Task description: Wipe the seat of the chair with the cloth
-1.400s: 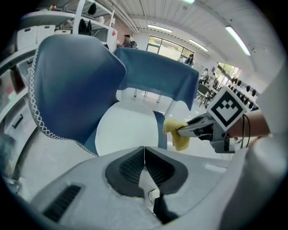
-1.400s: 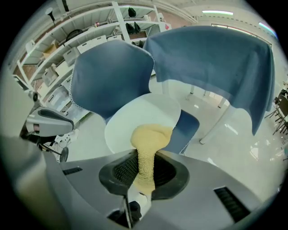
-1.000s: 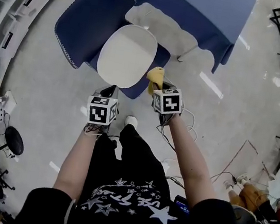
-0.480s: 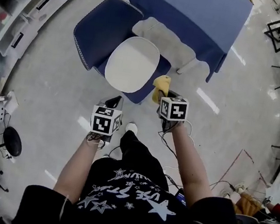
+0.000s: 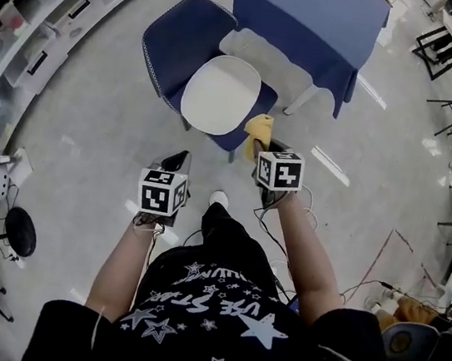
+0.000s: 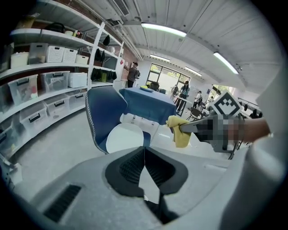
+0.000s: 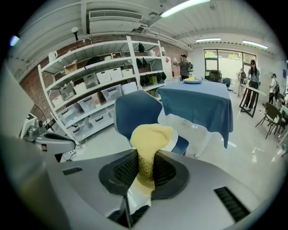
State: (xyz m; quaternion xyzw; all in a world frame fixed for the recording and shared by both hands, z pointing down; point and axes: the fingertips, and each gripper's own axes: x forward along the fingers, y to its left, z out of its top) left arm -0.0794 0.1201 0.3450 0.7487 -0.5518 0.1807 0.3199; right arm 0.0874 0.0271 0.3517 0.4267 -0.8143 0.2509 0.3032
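While the right tongs (image 7: 145, 167) pinch a yellow cloth (image 7: 150, 134) between their ribbed pads, the left tongs (image 6: 144, 164) are pressed together on nothing. The cloth is clamped low down. Above the pinch it bunches into a soft, rounded wad that stands out past the tips, and a short tail hangs behind them. It looks like a waffle-textured rag, limp enough to flatten under pressure.

Ahead of both tongs and lower down stands the chair (image 5: 173, 41). Its white seat (image 5: 220, 95) lies just beyond the cloth in the head view, but the two are apart, and the cloth hangs in the air near the seat's front edge. The seat is a smooth, pale, rounded pad, bare, with no stain that I can make out. The dark blue backrest (image 7: 135, 108) rises on the far side of it. Beyond that stands a desk (image 5: 317, 21) draped in blue.

The step in hand looks like the approach, and wiping has not yet begun. The next move would call for carrying the right tongs forward and down until the wad presses on the seat. Strokes across the seat would follow, angled so that the cloth rather than the tips meets the surface.
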